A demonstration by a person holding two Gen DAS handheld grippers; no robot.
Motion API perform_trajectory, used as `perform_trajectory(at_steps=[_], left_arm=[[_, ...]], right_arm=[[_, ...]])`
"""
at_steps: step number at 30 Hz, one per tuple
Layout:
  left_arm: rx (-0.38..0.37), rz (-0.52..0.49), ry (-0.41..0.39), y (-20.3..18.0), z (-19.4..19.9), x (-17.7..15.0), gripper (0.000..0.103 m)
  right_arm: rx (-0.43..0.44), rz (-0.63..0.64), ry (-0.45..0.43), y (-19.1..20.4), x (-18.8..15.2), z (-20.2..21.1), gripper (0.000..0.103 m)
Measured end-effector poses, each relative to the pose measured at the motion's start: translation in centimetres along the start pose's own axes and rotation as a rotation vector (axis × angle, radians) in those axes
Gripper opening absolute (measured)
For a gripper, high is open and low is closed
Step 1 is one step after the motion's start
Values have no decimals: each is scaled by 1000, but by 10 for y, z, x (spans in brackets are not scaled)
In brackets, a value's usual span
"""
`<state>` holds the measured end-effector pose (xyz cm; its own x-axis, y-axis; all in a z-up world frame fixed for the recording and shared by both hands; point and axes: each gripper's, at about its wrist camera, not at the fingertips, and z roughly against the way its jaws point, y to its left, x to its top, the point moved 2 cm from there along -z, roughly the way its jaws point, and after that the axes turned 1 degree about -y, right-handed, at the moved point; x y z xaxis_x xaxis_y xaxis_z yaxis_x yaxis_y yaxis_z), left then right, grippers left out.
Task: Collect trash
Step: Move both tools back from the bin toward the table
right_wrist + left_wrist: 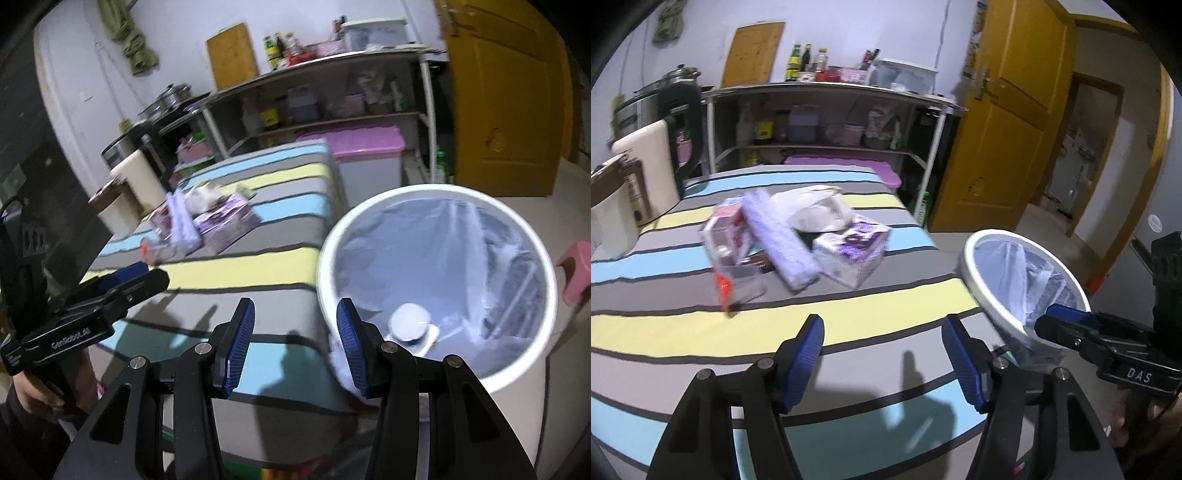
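Both claws empty (bin (436,280) near)

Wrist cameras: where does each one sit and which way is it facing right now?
Left wrist: on the left gripper, angled down over the striped table at the trash pile; right gripper at right.
Right wrist: on the right gripper, over the lined bin; left gripper and hand at left.
Shared: table, pile, bin.
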<state>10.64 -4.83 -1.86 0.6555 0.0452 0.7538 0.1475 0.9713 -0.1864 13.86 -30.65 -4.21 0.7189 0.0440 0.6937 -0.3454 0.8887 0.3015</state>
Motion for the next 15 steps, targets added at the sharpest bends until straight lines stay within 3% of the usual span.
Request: perform_trajectory(at_steps=[15], left_arm=[[134, 123, -10, 76, 7, 10, 66]], right_arm=[[56, 113, 44, 49, 21, -41, 47]])
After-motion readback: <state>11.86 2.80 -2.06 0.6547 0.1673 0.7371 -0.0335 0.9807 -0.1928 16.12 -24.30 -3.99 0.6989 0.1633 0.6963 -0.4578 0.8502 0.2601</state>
